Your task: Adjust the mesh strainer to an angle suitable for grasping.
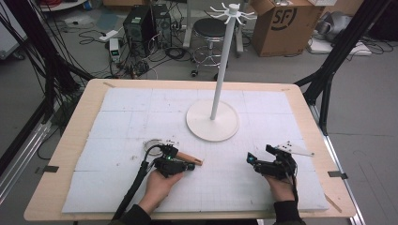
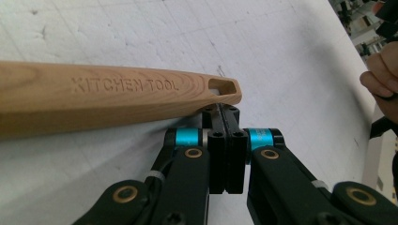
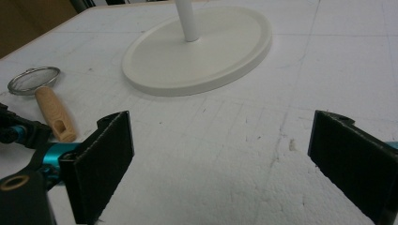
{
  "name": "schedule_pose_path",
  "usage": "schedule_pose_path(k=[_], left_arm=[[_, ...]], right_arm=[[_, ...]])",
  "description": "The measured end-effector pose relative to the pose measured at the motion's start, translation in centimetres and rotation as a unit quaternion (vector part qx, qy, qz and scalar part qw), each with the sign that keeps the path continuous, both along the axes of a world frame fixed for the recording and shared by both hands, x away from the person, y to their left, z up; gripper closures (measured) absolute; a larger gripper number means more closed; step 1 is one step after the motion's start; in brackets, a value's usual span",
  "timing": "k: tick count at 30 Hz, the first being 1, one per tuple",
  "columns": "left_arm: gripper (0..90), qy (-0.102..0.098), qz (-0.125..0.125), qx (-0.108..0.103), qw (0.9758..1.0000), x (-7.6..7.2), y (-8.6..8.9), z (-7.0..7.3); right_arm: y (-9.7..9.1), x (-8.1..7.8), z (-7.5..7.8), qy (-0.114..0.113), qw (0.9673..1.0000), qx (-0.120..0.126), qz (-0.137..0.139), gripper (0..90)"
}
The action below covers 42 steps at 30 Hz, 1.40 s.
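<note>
Wooden, the strainer's handle lies flat on the white foam worktop just beyond the tips of the left gripper, whose jaws are clenched on nothing, while the right gripper rests nearby with jaws released.

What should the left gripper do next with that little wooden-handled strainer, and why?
Probably open the left gripper and slide its fingers around the wooden handle stamped KITCHEN TOOL. Its fingers are pressed together with nothing between them, just beside the handle's slotted end, so the small metal mesh strainer still lies on the white foam mat. The right gripper waits open.
</note>
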<state>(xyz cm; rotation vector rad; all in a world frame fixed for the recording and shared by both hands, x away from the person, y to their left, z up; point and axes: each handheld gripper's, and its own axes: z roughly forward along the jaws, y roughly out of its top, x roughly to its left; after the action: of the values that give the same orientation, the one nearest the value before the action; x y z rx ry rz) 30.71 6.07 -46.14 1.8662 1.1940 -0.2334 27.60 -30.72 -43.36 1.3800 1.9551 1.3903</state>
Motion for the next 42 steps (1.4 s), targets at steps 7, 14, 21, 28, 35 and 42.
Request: schedule_pose_path(k=[7,14,21,28,35,42], left_arm=[[90.0,0.008,0.013,-0.011,0.9998,1.0,-0.2,-0.2],[89.9,0.002,0.02,0.0,0.9998,2.4,-1.1,0.0],[90.0,-0.002,0.025,0.007,0.9997,3.2,-1.5,0.1],[90.0,-0.003,0.042,0.004,0.9991,3.8,-1.8,0.0],[90.0,0.002,0.057,-0.002,0.9984,4.4,-1.5,-0.1],[90.0,-0.012,0.059,0.015,0.9981,4.4,-1.8,0.2]], right_arm=[[0.0,0.0,0.0,0.002,1.0,0.001,0.0,6.3],[-0.1,0.0,0.0,0.001,1.0,0.002,-0.002,6.3],[-0.2,0.0,0.0,0.001,1.0,0.003,-0.001,6.3],[-0.2,0.0,0.0,0.001,1.0,0.003,-0.002,6.4],[-0.2,0.0,0.0,0.002,1.0,0.002,-0.003,6.4],[-0.1,0.0,0.0,0.001,1.0,-0.003,-0.001,6.4]])
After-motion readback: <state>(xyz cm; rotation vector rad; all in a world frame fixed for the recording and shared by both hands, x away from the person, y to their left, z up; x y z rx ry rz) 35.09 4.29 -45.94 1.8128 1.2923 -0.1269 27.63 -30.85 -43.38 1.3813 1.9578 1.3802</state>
